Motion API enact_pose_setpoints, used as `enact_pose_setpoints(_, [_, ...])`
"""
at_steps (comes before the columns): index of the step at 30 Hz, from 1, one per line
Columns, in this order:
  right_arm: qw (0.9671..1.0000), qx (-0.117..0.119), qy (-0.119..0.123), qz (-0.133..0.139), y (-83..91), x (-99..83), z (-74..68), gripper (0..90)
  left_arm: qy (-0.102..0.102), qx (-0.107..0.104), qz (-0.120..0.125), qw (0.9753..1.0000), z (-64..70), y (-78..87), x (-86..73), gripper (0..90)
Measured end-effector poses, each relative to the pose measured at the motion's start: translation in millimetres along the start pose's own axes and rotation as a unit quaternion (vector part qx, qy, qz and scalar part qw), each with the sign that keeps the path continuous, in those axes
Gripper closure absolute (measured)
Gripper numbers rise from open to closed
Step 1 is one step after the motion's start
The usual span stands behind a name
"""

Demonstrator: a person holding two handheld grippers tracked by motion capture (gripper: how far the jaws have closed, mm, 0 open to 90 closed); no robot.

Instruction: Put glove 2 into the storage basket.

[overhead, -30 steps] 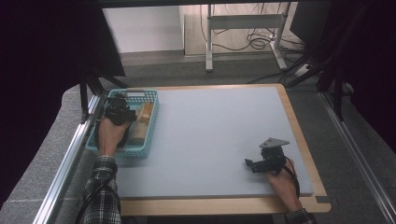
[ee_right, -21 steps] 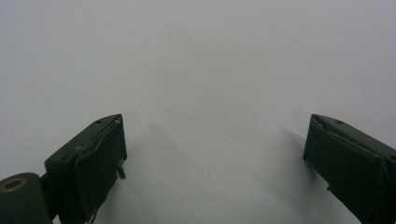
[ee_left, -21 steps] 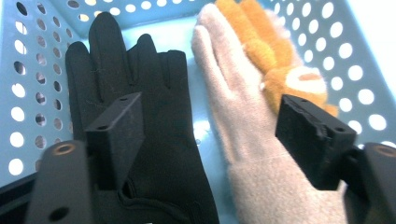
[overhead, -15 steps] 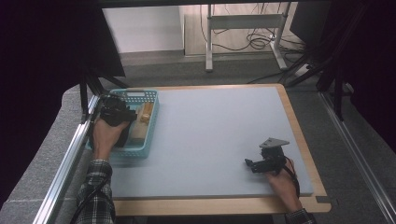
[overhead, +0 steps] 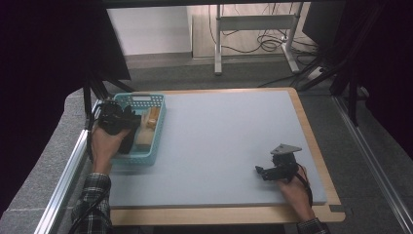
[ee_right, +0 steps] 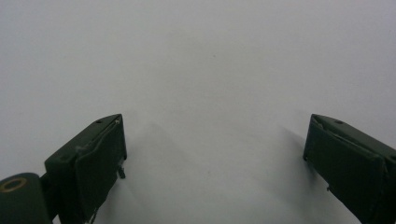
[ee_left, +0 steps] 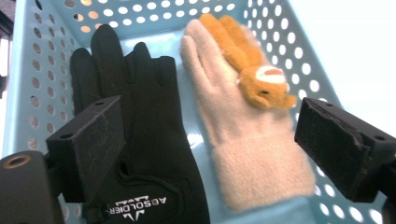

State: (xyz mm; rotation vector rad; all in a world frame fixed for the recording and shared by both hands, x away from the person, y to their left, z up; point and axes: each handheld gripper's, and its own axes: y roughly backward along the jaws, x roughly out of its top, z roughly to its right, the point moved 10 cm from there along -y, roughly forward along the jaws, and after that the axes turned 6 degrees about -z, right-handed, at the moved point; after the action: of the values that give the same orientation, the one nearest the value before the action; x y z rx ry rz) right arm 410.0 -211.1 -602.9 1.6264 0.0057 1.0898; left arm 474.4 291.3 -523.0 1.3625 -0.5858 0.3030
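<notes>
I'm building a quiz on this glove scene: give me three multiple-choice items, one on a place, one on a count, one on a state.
1. Where does the light blue perforated plastic basket stand?
A. left side of the grey table mat
B. right side of the mat
C. on the floor

2. How many gloves lie in the basket?
A. one
B. two
C. four

3. How do the left gripper's jaws stand?
A. shut on a glove
B. open above the gloves
C. shut and empty

Answers: 1 A, the high view shows it by the mat's left edge. 2 B, a black fabric glove beside a cream fleece glove with an orange plush animal. 3 B, both jaws stand wide apart.
</notes>
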Motion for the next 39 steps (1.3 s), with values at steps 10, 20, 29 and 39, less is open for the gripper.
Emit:
enact_pose_setpoints(10, [1.0000, 0.000, 0.000, 0.000, 0.0, 0.0, 0.0, 5.4, -0.007, -0.035, 0.034, 0.9988, 15.7, 14.1, -8.8, 5.9])
enact_pose_setpoints(20, [1.0000, 0.000, 0.000, 0.000, 0.0, -0.1, 0.1, 5.4, -0.013, -0.070, 0.049, 0.9963, 30.6, 25.9, -19.4, 4.7])
enact_pose_setpoints(29, [1.0000, 0.000, -0.001, -0.001, 0.0, -0.1, -0.1, 5.4, -0.029, -0.080, 0.055, 0.9949, 42.2, 29.6, -27.9, 4.0])
enact_pose_setpoints(39, [1.0000, 0.000, -0.001, 0.000, 0.0, -0.1, -0.1, 5.4, -0.065, -0.075, 0.058, 0.9934, 64.8, 31.8, -32.3, 3.0])
